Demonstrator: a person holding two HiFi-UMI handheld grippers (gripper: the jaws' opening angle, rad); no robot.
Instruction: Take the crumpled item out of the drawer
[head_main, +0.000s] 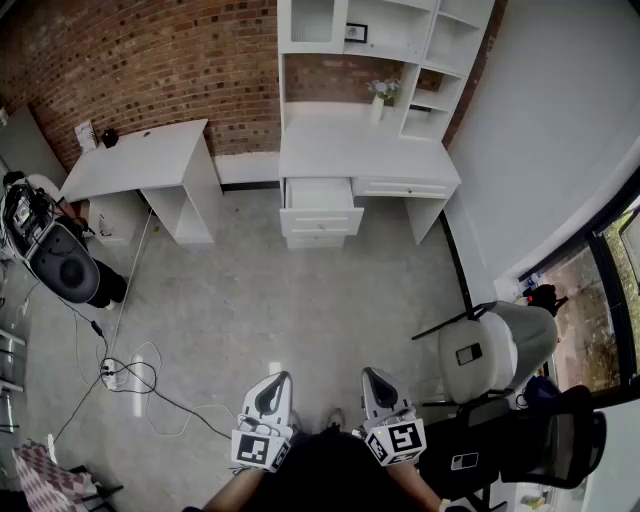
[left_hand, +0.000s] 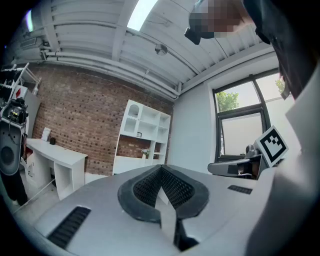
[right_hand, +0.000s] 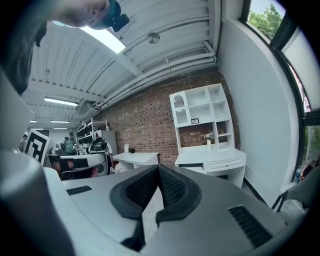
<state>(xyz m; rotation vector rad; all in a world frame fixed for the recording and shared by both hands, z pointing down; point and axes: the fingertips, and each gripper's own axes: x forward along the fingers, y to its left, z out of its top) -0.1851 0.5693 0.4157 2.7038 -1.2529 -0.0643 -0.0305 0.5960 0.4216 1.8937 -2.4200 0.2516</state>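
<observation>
Across the room stands the white desk with a hutch (head_main: 330, 150), and its upper left drawer (head_main: 318, 196) is pulled open. I see no crumpled item in it from here. Both grippers hang low and close to the person's body, far from the desk. My left gripper (head_main: 277, 378) is shut with nothing in it, its dark pads (left_hand: 150, 186) meeting at the tip. My right gripper (head_main: 372, 373) is shut and empty as well, pads (right_hand: 171, 187) together. The same desk shows far off in the left gripper view (left_hand: 141, 150) and in the right gripper view (right_hand: 210, 159).
A second white desk (head_main: 140, 160) stands at the back left. A black speaker (head_main: 62, 265) and cables with a power strip (head_main: 125, 375) lie on the floor at left. A white chair (head_main: 495, 345) and a black office chair (head_main: 525, 440) are at the right.
</observation>
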